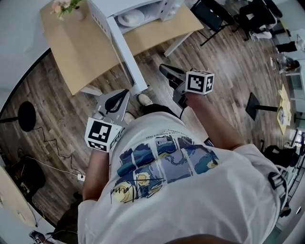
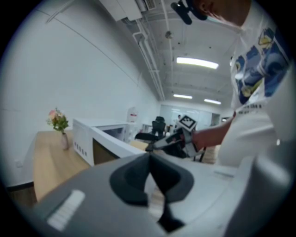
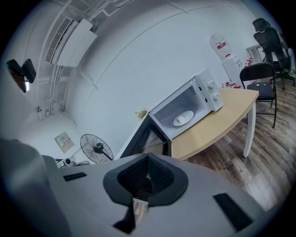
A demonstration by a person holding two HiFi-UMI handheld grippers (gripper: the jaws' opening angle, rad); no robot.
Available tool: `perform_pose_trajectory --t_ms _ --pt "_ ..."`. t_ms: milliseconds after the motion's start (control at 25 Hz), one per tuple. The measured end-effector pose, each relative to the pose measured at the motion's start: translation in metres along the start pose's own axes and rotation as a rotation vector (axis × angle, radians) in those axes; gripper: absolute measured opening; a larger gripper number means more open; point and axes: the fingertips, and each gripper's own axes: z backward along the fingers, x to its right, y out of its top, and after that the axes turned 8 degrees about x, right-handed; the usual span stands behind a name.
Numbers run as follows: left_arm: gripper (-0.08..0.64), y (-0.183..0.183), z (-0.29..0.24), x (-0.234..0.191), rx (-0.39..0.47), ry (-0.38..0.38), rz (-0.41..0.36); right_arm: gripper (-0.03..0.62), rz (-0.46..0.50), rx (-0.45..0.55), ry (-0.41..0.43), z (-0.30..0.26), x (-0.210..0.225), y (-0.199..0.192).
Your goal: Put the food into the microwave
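Note:
The white microwave (image 1: 157, 7) stands on a light wooden table (image 1: 86, 52) with its door (image 1: 125, 52) swung wide open. A white plate (image 1: 131, 18) lies inside the cavity, and the right gripper view shows the plate (image 3: 183, 118) there too. Whether food is on it I cannot make out. My left gripper (image 1: 125, 93) is shut and empty, held in front of the person's body short of the table. My right gripper (image 1: 162, 68) is also shut and empty, just right of the open door's outer end. Both grippers are well clear of the microwave (image 3: 199, 99).
A small vase of flowers (image 1: 66, 7) stands at the table's far left corner. Black chairs (image 1: 214, 16) stand to the right on the wooden floor. A floor fan (image 3: 97, 149) stands left of the door. A black stool (image 1: 26, 116) and cables lie at left.

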Motion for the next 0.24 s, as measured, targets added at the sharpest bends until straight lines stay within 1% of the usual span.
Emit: perform_pose_trajectory --t_ms 240 --pt "0.008 -0.0021 0.0043 -0.0010 0.006 -0.006 0.006 0.006 0.011 -0.022 0.006 -0.0026 -0.0092 -0.0062"
